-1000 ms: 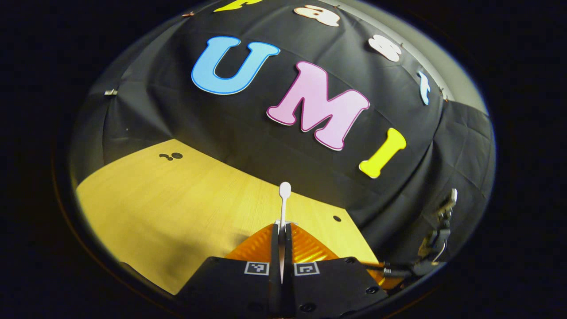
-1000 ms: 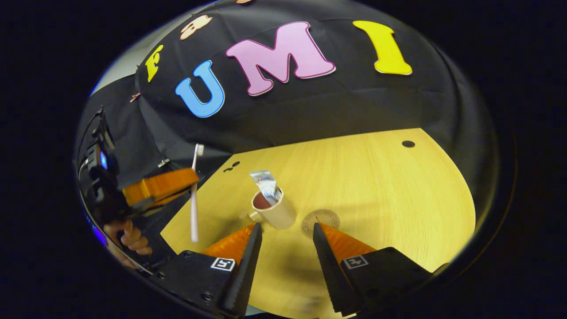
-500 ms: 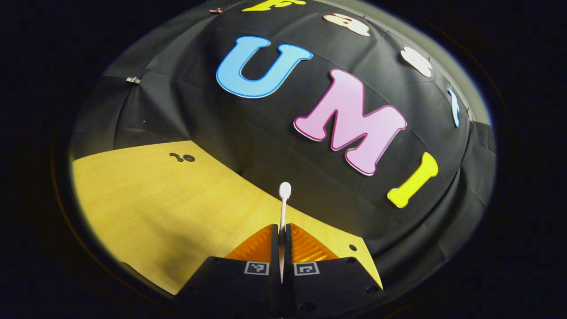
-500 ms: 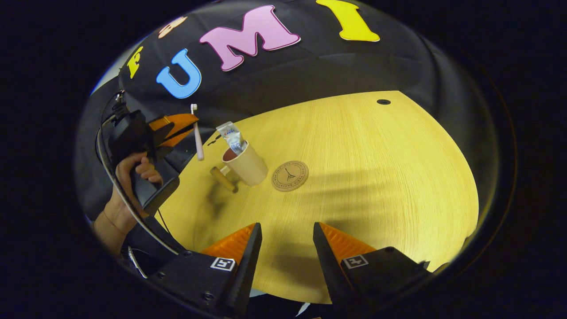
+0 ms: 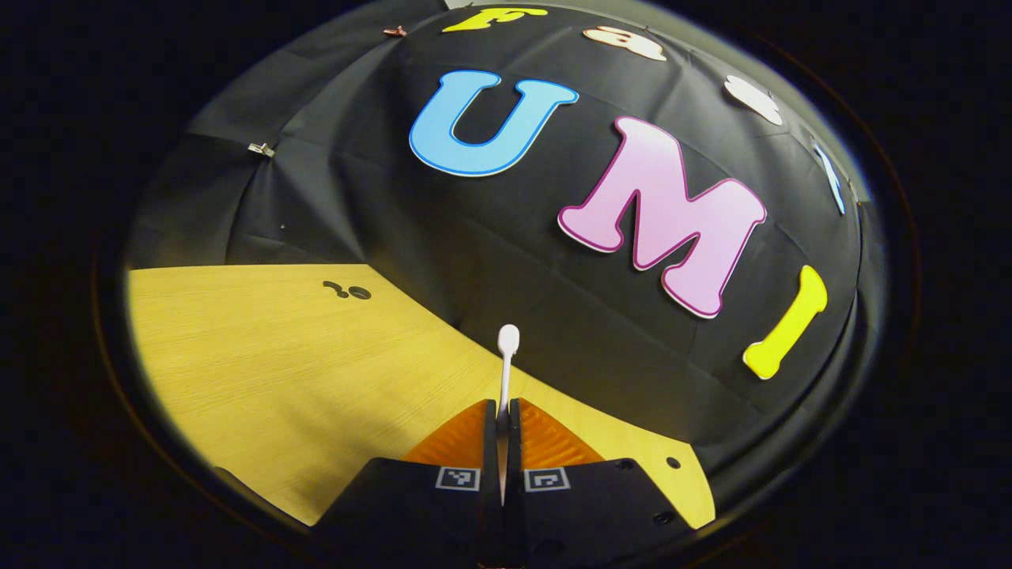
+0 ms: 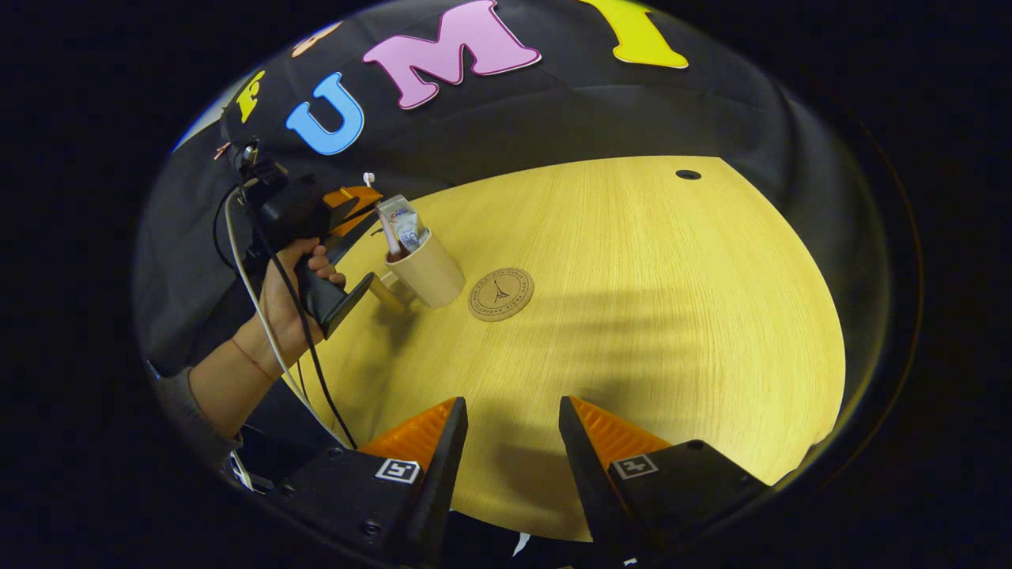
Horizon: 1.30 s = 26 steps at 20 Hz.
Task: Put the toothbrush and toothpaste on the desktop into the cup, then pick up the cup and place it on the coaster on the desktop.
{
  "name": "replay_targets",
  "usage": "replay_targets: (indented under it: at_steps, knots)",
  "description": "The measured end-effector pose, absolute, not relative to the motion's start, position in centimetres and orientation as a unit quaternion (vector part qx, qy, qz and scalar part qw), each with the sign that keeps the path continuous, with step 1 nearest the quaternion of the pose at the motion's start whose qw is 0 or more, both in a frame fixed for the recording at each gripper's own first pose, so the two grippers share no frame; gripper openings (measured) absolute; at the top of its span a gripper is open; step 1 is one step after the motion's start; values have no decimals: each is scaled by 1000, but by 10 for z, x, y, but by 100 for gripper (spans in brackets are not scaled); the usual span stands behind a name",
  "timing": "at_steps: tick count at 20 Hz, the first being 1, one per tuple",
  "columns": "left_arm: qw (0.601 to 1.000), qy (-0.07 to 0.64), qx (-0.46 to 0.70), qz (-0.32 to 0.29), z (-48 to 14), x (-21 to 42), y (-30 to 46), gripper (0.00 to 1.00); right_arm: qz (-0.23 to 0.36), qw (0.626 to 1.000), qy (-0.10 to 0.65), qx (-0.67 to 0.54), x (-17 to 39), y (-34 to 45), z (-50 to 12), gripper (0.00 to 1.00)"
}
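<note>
Left gripper (image 6: 356, 207), clamped on the toothbrush (image 5: 506, 363), has swung in over the cup (image 6: 427, 273) beside the toothpaste (image 6: 399, 223); drop looks next. Right gripper (image 6: 512, 442) wide, empty, well back. Coaster (image 6: 500, 294) just right of cup.

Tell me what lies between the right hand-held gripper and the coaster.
Bare wooden desktop, crossed by shadows, as the right gripper view shows. The right hand-held gripper is open and empty; the coaster lies beside the cup.

Probably a recording booth: black cloth wall (image 6: 601, 126) hung behind a bare wooden desktop (image 6: 648, 316).
</note>
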<state>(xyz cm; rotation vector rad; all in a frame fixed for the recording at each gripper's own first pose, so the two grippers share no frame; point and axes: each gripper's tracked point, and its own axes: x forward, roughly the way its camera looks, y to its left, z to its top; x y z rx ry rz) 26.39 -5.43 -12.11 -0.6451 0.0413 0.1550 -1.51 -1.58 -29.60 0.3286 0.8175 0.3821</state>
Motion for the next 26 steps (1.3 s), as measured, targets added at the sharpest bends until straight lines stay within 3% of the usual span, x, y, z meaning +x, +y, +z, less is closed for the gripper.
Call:
replay_targets:
  at_steps: [6,14,18,19,20,21,22,24,25,26]
  knots:
    - [949,24,-305,77,-146,254,-63,6,177,886,400,154,-12,-28,-303,72]
    - [959,48,-279,16,-153,240,-82,13,186,883,402,154,1,-14,-304,72]
    - [962,78,-260,-16,-163,223,-91,25,191,885,396,153,6,-3,-297,72]
    - [964,85,-253,-23,-164,216,-93,21,192,885,395,153,6,-1,-295,72]
    - [965,92,-243,-30,-165,209,-93,43,192,886,393,153,7,2,-292,72]
    - [967,101,-233,-36,-166,201,-93,31,193,887,391,153,7,4,-290,72]
    - [967,111,-224,-45,-166,193,-94,55,194,887,390,154,6,6,-288,72]
    - [969,135,-196,-59,-168,175,-94,60,196,886,389,156,4,11,-284,72]
    - [971,149,-177,-67,-167,166,-94,71,196,887,388,158,3,12,-282,72]
    - [971,161,-157,-76,-168,156,-96,75,196,888,385,158,2,13,-280,72]
